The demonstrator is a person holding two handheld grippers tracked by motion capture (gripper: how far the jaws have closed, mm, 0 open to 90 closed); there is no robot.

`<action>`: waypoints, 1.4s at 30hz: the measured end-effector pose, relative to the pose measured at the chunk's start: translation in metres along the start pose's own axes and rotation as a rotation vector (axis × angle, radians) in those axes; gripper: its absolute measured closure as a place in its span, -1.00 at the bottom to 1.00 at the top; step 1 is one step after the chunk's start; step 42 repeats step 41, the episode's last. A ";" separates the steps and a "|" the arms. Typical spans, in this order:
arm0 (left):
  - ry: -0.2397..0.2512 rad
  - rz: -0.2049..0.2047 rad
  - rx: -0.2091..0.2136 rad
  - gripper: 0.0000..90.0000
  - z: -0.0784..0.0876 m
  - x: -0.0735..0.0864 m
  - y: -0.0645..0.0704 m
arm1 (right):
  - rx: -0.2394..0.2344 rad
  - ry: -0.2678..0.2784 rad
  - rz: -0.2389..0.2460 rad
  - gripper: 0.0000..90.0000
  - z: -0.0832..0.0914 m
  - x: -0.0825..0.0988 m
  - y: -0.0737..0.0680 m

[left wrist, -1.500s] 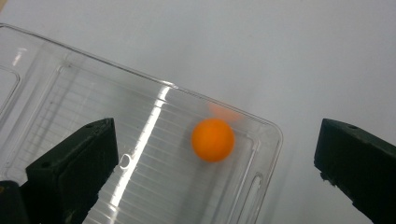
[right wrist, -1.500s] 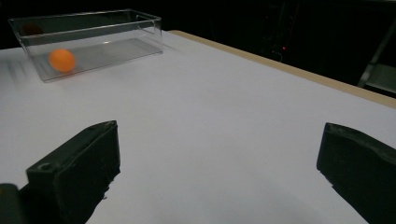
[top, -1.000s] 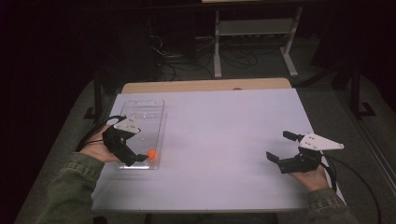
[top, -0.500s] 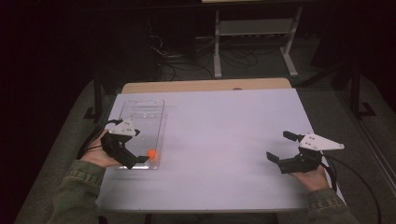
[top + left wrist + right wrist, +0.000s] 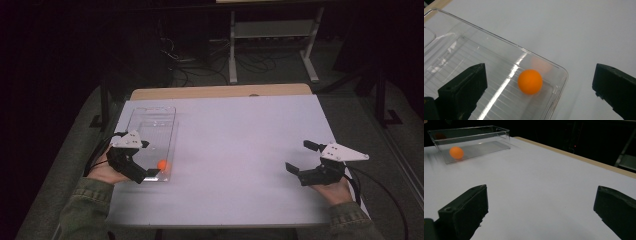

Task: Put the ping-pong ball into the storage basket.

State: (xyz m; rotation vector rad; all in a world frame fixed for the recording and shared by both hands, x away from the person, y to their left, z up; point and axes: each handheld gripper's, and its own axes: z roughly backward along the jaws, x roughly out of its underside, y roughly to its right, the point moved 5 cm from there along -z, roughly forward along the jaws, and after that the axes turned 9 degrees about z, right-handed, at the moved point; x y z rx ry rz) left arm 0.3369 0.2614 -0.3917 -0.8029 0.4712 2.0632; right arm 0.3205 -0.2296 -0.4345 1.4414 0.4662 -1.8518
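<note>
Left gripper view — orange ball (image 5: 530, 81) inside clear tray (image 5: 499, 47), jaws apart

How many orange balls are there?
1. The small round orange ball lies inside the clear plastic rectangular box, at its near corner on the table's left side, just ahead of the left gripper. None looks hidden.

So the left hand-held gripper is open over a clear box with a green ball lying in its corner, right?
Not quite: the ball is orange, not green, as the left gripper view shows plainly. The rest holds: it lies in a corner of the clear box, and the left hand-held gripper is open over that end of the box, one jaw above the box floor and the other out past its wall.
</note>
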 end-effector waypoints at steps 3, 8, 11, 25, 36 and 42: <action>0.009 0.008 -0.001 -1.00 0.000 0.001 0.000 | -0.001 -0.001 -0.001 -1.00 0.000 0.000 0.000; 0.042 0.012 -0.008 -1.00 0.002 0.002 0.002 | -0.001 -0.001 -0.001 -1.00 0.000 0.000 0.000; 0.063 0.021 -0.012 -1.00 0.002 0.003 0.002 | -0.002 -0.001 0.000 -1.00 0.000 0.000 0.000; 0.134 0.070 -0.011 -1.00 -0.002 0.014 0.002 | -0.001 0.000 0.002 -1.00 0.000 0.000 0.000; 0.157 0.074 -0.021 -1.00 -0.004 0.017 0.005 | -0.004 -0.003 0.002 -1.00 -0.001 0.000 -0.001; 0.178 0.077 -0.020 -1.00 -0.001 0.017 0.007 | -0.004 -0.002 0.001 -1.00 -0.001 0.000 -0.001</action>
